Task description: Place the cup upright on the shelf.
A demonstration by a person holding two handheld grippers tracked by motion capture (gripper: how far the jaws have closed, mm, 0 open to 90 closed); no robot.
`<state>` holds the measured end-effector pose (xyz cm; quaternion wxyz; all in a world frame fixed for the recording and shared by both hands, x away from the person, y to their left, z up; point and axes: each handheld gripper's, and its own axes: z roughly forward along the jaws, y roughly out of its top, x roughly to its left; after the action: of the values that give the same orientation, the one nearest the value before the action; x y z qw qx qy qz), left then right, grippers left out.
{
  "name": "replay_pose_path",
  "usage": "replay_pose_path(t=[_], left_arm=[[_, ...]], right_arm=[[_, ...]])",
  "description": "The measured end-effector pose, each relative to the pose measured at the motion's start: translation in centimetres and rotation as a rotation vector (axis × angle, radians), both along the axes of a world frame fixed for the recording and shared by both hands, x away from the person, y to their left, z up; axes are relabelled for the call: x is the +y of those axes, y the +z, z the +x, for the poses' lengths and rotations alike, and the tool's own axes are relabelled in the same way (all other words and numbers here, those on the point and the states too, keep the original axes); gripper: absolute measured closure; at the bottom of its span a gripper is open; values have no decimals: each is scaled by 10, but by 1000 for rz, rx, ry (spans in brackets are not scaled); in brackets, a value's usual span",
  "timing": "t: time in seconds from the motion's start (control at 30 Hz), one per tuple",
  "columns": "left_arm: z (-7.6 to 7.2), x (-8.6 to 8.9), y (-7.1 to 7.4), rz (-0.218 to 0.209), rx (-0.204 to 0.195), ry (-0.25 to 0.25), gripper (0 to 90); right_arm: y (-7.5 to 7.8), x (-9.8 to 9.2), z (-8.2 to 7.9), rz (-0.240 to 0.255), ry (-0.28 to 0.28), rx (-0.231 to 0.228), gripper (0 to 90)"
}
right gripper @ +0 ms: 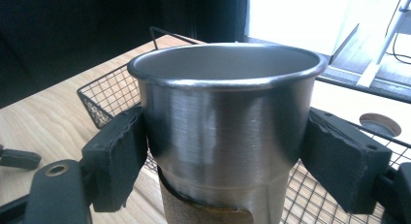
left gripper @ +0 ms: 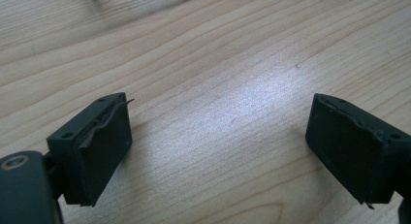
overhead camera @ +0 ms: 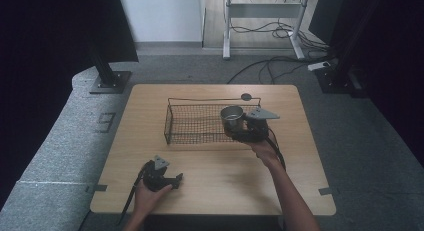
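Right gripper (overhead camera: 239,127), held in the person's right hand (overhead camera: 264,150) just right of centre in the high view, has its jaws clamped on either side of a metal cup (overhead camera: 232,114). Seen from the right gripper view, the cup (right gripper: 225,122) stands upright with its open mouth upward, its rolled rim across the upper middle of the frame; one black pad (right gripper: 118,153) presses its wall at lower left and the other at lower right. A brown band wraps the cup's lower part at the bottom edge of that frame.

Wire mesh basket (overhead camera: 192,125), rectangular and black, sits on the wooden table (overhead camera: 215,186) at the centre of the high view, long side running left to right. The cup is at the basket's right end, inside its outline as seen from above; whether it rests on the mesh floor or is lifted off it cannot be told. In the right gripper view the basket (right gripper: 109,95) appears behind and beneath the cup.

Left gripper (overhead camera: 176,180), held in the left hand (overhead camera: 148,193) at the lower left of the high view, lies low over the table near its front edge, well apart from the basket. In the left gripper view its jaws stand wide apart with bare wood grain (left gripper: 218,88) between them, nothing gripped.

A round dark grommet (overhead camera: 246,97) is set in the tabletop just behind the basket's right rear corner.
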<state>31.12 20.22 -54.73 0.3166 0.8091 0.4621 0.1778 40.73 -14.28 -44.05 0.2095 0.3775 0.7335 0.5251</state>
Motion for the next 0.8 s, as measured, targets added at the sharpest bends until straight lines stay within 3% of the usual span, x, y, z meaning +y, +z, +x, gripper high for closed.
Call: replay_pose_path(t=[0.6,0.8], left_arm=[[0,0,0,0,-1,0,91],[0,0,0,0,0,0,90]], right_arm=[[-13,-4,25,5,-29,34,185],[-11,-2,32,8,-29,43,185]])
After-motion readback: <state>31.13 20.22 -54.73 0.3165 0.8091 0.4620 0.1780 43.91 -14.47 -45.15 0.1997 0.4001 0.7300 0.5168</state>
